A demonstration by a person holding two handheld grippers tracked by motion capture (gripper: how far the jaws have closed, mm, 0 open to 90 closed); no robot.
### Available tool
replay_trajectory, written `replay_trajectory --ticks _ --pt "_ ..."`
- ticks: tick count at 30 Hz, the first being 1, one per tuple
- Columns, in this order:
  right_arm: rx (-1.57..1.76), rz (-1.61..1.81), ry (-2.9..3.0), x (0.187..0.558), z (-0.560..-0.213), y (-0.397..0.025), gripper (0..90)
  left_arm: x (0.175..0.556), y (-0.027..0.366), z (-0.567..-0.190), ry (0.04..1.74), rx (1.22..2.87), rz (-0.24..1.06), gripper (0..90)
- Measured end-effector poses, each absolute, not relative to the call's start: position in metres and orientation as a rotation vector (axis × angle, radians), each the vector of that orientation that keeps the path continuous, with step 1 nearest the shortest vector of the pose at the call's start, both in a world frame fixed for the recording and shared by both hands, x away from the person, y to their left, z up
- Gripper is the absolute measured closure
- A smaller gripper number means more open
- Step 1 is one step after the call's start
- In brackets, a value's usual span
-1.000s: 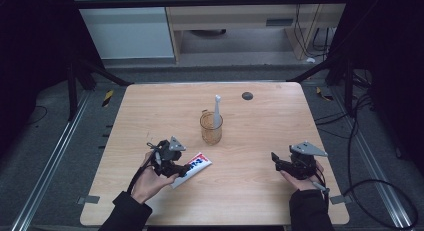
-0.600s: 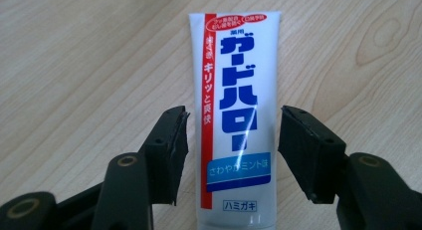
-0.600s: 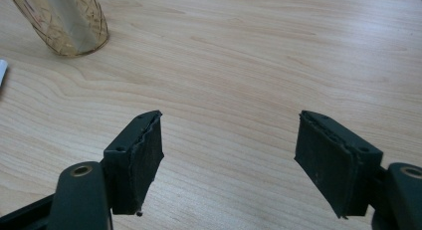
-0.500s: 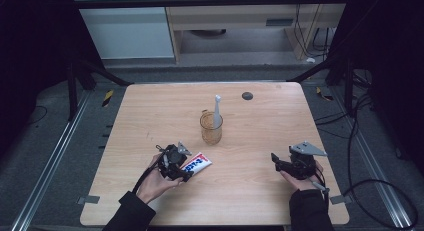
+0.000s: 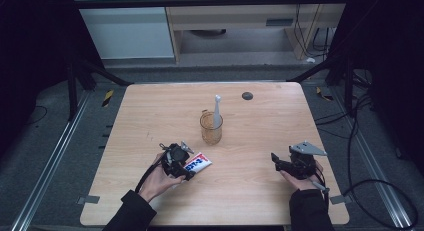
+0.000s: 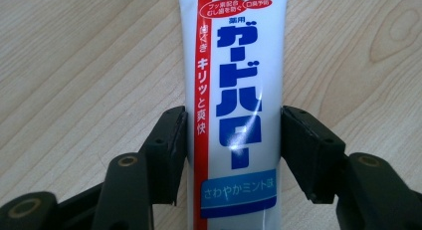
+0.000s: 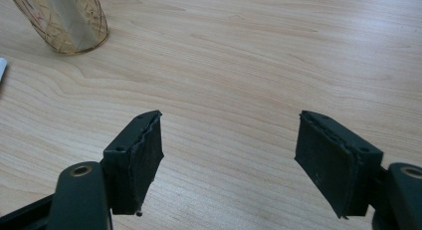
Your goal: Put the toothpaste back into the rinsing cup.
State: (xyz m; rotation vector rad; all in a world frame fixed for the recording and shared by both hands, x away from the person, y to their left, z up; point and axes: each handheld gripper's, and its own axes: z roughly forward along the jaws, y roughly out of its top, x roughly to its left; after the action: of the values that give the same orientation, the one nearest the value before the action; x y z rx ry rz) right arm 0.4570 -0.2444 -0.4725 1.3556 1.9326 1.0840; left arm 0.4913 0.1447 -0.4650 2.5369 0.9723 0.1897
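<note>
A white toothpaste tube (image 6: 234, 105) with a red stripe down one side, bold blue lettering and a pale blue band lies flat on the light wooden table (image 5: 150, 111), toward its near left part, with the left claw (image 5: 181, 167) set over it. In the left gripper view both black pads (image 6: 171, 150) press against the tube's long sides, the jaws closed to the tube's width and gripping it, though it rests on the wood. The right claw (image 5: 276, 160), held low over the near right part of the table, stands wide open and empty, with bare wood between its jaws. A ribbed amber glass (image 5: 211, 127) stands upright near the table's centre, just beyond the tube, holding a white toothbrush (image 5: 217, 111) that leans against its rim; its base also shows at the top left of the right gripper view. A small dark round object (image 5: 247, 95) sits well apart near the far edge. The table has rounded corners and open wood on every side of the glass. Grey carpeted floor (image 5: 50, 156) surrounds it, with metal rails (image 5: 45, 176) running along both sides, cables (image 5: 370, 186) trailing at the right, and pale cabinets (image 5: 130, 31) behind a dark crossbar at the back.
</note>
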Motion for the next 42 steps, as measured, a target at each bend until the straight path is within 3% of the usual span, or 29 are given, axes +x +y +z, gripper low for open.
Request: replay_trajectory --ticks 12,24,42 --pt "1.357 1.089 1.932 0.458 -0.473 -0.244 26.4 0.495 0.144 -0.47 0.996 2.546 0.157 46.9" --pt "1.357 1.079 1.934 0.458 -0.473 -0.245 26.7 0.49 0.146 -0.463 1.033 2.519 0.171 63.8" --pt "1.357 1.068 1.922 0.457 -0.475 -0.246 25.9 0.478 0.186 -0.403 1.099 2.203 0.378 67.1"
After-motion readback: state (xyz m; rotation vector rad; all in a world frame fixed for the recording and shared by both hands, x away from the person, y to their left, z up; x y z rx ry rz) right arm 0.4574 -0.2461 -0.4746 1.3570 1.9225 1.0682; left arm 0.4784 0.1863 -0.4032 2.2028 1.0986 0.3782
